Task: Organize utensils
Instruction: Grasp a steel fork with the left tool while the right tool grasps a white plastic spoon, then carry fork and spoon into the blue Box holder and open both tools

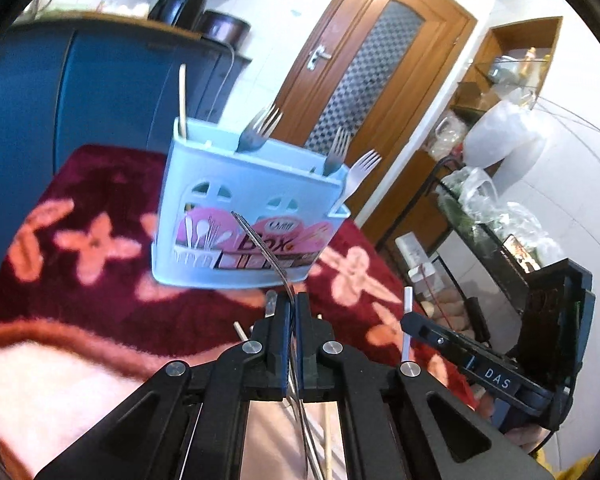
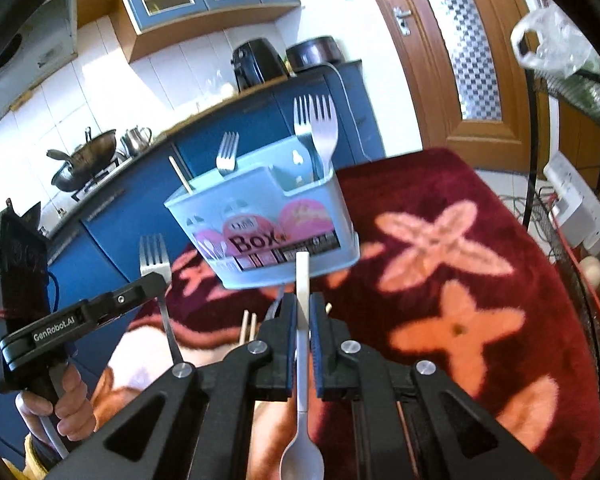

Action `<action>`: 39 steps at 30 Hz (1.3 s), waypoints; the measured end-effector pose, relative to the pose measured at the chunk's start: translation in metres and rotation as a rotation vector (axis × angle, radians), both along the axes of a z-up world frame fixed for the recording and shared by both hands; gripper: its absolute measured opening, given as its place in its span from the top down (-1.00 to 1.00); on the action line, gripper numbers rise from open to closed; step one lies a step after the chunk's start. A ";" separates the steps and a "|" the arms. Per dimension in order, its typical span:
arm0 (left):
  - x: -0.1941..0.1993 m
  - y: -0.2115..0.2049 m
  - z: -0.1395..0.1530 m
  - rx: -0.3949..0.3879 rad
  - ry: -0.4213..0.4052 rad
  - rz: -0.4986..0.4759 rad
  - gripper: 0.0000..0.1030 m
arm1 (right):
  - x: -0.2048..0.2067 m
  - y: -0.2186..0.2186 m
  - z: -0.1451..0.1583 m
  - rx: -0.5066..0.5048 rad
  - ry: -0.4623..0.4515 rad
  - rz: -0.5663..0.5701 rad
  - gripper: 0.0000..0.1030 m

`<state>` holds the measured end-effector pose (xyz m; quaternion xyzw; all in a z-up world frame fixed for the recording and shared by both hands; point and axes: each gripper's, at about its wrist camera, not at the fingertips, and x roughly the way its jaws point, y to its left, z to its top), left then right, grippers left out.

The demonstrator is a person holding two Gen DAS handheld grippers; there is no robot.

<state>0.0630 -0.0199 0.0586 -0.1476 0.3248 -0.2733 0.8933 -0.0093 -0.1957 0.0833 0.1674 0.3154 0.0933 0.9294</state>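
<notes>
A light blue utensil box [image 1: 244,220] stands on the red flowered blanket [image 1: 100,184]; it holds metal forks [image 1: 260,130], a white plastic fork [image 1: 360,172] and a chopstick [image 1: 182,100]. My left gripper [image 1: 292,300] is shut on a metal fork [image 1: 268,252], seen edge-on, tines up, just in front of the box. In the right wrist view my right gripper [image 2: 303,302] is shut on a white plastic spoon [image 2: 302,360], handle up, bowl down, in front of the box [image 2: 260,220]. The left gripper with its fork [image 2: 154,256] shows there at the left.
Chopsticks [image 2: 248,326] lie on the blanket below the grippers. Blue kitchen cabinets [image 2: 220,160] stand behind the table. A wooden door [image 1: 372,76] is at the back. A black rack [image 1: 480,220] with plastic bags stands right of the table.
</notes>
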 end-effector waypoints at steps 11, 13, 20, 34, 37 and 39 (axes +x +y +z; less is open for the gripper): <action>-0.015 0.014 0.044 -0.019 -0.136 0.033 0.97 | 0.001 -0.001 0.039 -0.059 -0.111 -0.039 0.84; -0.014 0.017 0.055 -0.013 -0.165 0.044 0.97 | 0.005 -0.002 0.047 -0.070 -0.128 -0.047 0.84; 0.003 0.024 0.089 0.030 -0.239 0.103 0.97 | 0.023 -0.005 0.072 -0.112 -0.177 -0.070 0.84; 0.056 0.028 0.153 0.095 -0.382 0.218 0.97 | 0.074 -0.003 0.108 -0.167 -0.249 -0.099 0.84; 0.068 0.028 0.157 0.105 -0.389 0.234 0.97 | 0.088 -0.003 0.115 -0.169 -0.263 -0.103 0.84; 0.077 0.027 0.158 0.116 -0.397 0.244 0.97 | 0.096 -0.001 0.118 -0.173 -0.272 -0.106 0.84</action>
